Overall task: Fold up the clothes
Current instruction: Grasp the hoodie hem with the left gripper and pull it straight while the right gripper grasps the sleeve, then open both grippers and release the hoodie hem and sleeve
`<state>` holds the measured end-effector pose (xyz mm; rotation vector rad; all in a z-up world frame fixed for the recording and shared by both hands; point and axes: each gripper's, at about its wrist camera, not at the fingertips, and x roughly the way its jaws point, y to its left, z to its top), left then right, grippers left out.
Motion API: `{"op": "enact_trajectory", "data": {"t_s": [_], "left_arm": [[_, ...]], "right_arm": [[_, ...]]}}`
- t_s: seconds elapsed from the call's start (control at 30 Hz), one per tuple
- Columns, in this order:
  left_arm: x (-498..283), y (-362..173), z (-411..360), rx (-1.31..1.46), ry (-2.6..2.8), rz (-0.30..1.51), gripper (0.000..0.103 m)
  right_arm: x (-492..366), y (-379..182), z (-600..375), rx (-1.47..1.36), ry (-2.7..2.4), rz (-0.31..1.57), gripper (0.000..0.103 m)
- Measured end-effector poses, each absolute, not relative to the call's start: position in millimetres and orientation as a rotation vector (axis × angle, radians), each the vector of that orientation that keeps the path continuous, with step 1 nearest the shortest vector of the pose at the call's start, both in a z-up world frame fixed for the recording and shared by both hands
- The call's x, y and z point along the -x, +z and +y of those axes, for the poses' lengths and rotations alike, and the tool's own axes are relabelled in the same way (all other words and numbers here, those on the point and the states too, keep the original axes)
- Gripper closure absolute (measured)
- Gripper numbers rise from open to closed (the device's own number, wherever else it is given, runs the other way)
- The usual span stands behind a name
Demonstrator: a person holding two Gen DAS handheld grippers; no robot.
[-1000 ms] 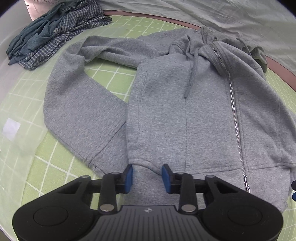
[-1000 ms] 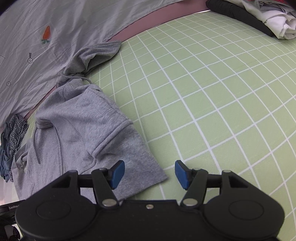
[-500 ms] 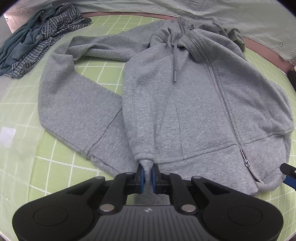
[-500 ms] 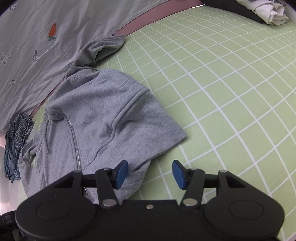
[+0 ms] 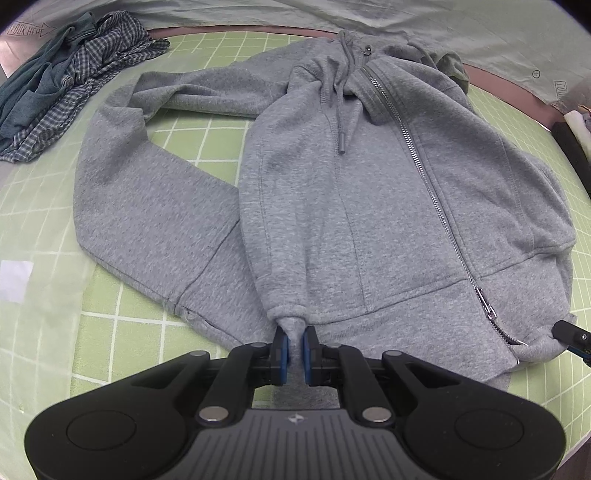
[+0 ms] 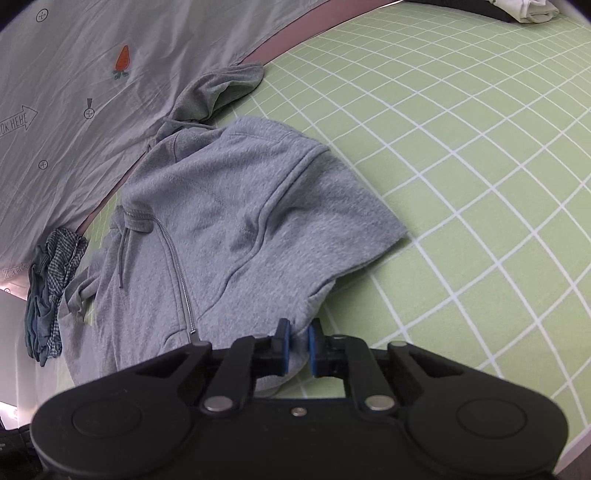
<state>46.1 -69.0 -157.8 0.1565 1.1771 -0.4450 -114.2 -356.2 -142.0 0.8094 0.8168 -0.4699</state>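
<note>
A grey zip-up hoodie (image 5: 369, 206) lies front up on the green grid mat (image 5: 110, 332), its left sleeve bent out to the left. My left gripper (image 5: 293, 349) is shut on the bottom hem at the hoodie's near left corner. In the right wrist view the hoodie (image 6: 229, 229) lies with its right sleeve folded under. My right gripper (image 6: 297, 343) is shut on the hem at the near right corner. Its tip (image 5: 570, 334) shows at the right edge of the left wrist view.
A pile of checked and teal clothes (image 5: 62, 85) lies at the mat's far left. A grey printed sheet (image 6: 92, 74) lies beyond the mat's far edge. Black and white folded clothes (image 6: 517, 9) sit at the far right. Open green mat (image 6: 461, 166) stretches right of the hoodie.
Both grippers have closed on the hoodie's bottom hem, the left first, the right after moving in over the corner. The hem now bunches between each pair of pads.
</note>
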Motion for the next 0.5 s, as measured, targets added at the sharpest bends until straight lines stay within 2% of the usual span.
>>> {"op": "enact_trajectory", "data": {"t_s": [0.5], "left_arm": [[-50, -160, -72, -0.151, -0.397, 1.184, 0.092]], "right_arm": [[136, -54, -459, -0.296, -0.905, 0.553, 0.097]]}}
